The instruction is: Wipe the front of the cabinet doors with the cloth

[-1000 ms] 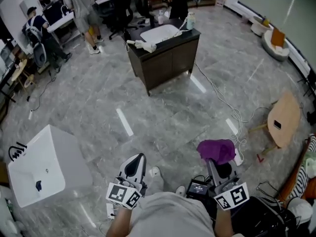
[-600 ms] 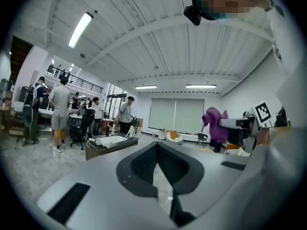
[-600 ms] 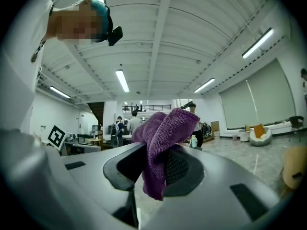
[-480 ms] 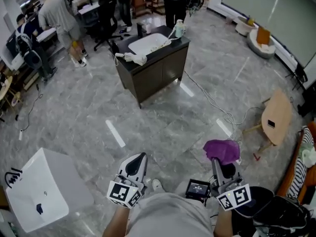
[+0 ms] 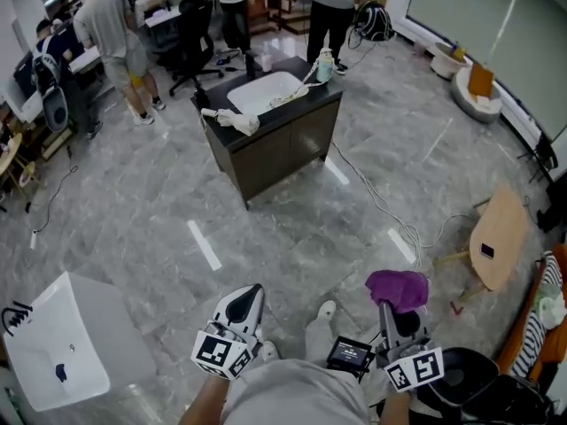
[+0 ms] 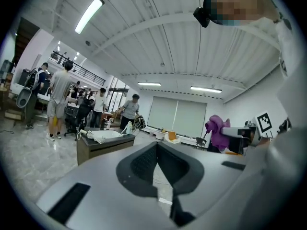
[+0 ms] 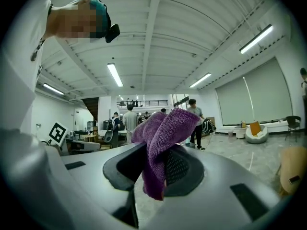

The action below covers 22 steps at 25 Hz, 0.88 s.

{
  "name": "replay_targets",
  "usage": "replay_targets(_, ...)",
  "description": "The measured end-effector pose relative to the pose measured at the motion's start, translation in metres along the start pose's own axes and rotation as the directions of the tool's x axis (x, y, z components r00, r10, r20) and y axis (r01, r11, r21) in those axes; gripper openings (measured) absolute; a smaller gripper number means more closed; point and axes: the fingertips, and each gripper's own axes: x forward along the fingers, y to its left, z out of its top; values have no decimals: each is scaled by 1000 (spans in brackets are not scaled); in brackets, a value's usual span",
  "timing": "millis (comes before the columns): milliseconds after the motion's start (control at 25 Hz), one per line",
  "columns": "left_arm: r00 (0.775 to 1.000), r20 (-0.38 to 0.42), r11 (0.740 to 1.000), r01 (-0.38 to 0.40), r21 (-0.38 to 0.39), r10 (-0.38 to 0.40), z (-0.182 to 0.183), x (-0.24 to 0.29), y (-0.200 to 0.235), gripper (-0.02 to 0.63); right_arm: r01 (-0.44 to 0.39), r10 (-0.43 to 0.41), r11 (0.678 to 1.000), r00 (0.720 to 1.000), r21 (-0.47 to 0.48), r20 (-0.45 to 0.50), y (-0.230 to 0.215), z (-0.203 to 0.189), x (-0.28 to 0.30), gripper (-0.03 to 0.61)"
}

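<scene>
Cabinet [image 5: 282,144], dark, with a white basin [image 5: 263,91] on top, stands free on the grey floor [image 5: 159,193]. Its door fronts face the camera, well apart from both grippers, with bare floor between. A white box [image 5: 53,352] borders the lower left, and a cable [image 5: 381,206] trails along the right. The purple cloth [image 5: 397,289] is pinched in the right gripper [image 7: 153,169], jaws part-spread around it. Left gripper [image 6: 156,150]: jaws closed together, empty.
</scene>
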Motion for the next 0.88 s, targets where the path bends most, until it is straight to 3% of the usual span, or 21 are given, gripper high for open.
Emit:
replay_targets(200,998,-8,998,-63,-11,62,5,71,-3,3,-2,2,999,1000,36,-10,-87,0,45,103)
replay_targets(360,995,23,995,-100,-27,100,26,133,-6,3,-37,37,999,999,-3,-19,-146,14,76,103)
replay_targets(640,986,51,987,-159,-39,161,33,204,-19,3,-111,108,992,993,-57,-51,-218,17,109,103)
replay_targets(880,988,25,988,-152,-12,153,39,251,-17,3,-133,126,986,989,-104,-74,-258,24,140,103)
